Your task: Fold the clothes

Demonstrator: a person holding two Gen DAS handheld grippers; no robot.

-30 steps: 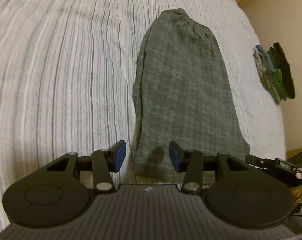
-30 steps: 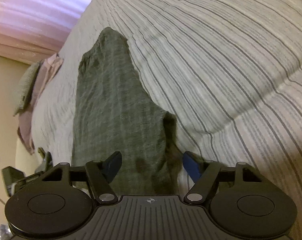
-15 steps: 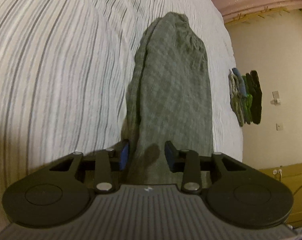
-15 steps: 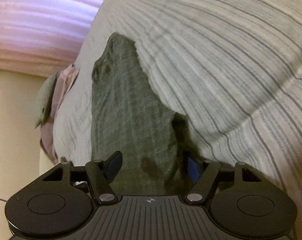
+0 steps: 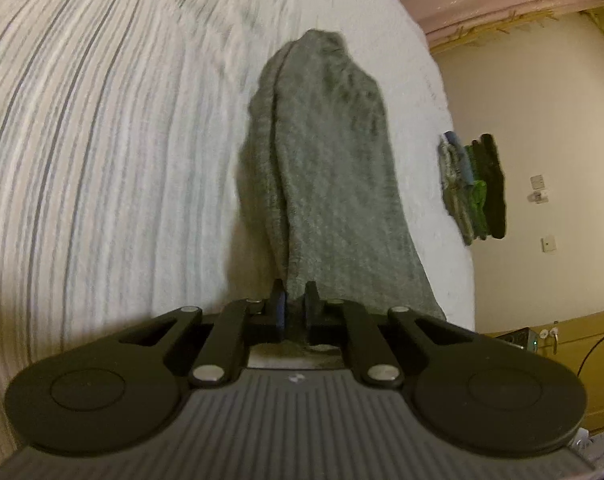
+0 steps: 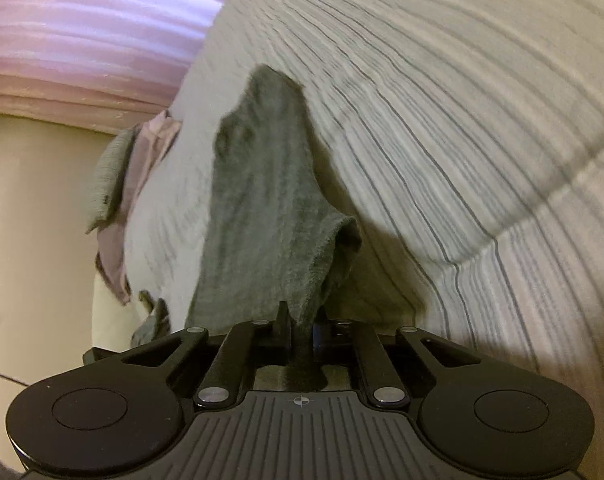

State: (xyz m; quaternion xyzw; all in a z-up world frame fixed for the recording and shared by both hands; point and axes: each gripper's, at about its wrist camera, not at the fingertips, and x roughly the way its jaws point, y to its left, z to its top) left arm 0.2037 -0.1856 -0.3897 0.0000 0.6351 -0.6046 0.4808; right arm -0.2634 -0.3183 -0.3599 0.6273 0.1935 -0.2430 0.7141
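The bed [image 5: 101, 140], under a white cover with thin grey stripes, fills most of both views and carries everything; no container shows. On it lies the garment [image 5: 334, 168], a long grey checked piece stretching away from the cameras, its far end gathered like a waistband, its near hem lifted off the cover with shadow beneath. At the bed's far edge in the left view sits a stack [image 5: 478, 188] of folded clothes in green, blue and dark tones, well apart from the garment. In the right view a pink and grey heap [image 6: 125, 184] hangs at the bed's edge, its make-up hard to tell. The left tongs [image 5: 295, 304] are closing and pinch one near corner of the hem; the right tongs [image 6: 302, 322] are closing and pinch the other corner, cloth bunched between the pads and trailing back toward the camera. A second ago both pairs stood wide apart over the flat hem; now that end is raised and the garment looks narrower. Motion blurs the stripes and the weave, and the hem inside each grip is hidden.
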